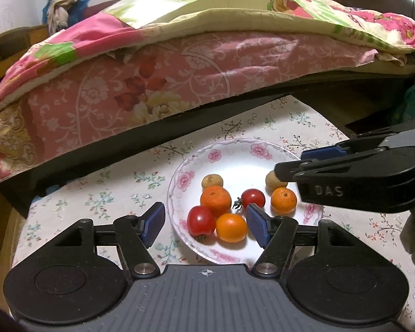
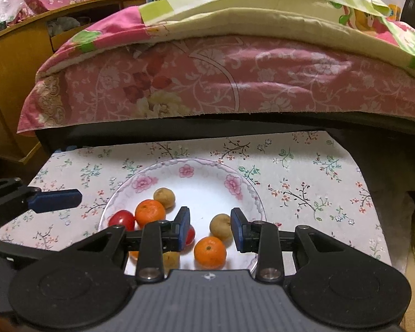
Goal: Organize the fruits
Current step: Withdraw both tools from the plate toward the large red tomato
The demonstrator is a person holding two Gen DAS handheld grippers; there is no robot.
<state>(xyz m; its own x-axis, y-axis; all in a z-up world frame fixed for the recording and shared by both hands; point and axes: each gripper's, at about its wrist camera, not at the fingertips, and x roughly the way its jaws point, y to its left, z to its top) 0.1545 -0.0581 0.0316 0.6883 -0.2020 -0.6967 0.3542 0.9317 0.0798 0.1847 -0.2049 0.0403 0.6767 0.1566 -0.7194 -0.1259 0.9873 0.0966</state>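
Note:
A white plate with pink flowers [image 1: 243, 163] [image 2: 207, 174] sits on the flowered tablecloth and carries several small fruits. Among them are three tangerines [image 1: 215, 200], two red tomatoes [image 1: 201, 220] and brown round fruits [image 1: 212, 181]. My left gripper [image 1: 206, 225] hovers open over the plate's near left side, with a tomato and a tangerine [image 1: 231, 227] lying on the plate below the gap. My right gripper [image 2: 211, 229] is open above the plate. A brown fruit [image 2: 220, 227] rests beside its right pad, untouched by the left pad. A tangerine [image 2: 210, 251] lies just nearer.
A bed with a pink floral quilt [image 1: 179, 77] overhangs the table's far edge. A wooden cabinet [image 2: 16, 55] stands at the far left. Bare tablecloth [image 2: 318, 182] spreads right of the plate. A blue left-gripper finger [image 2: 55, 200] reaches in from the left.

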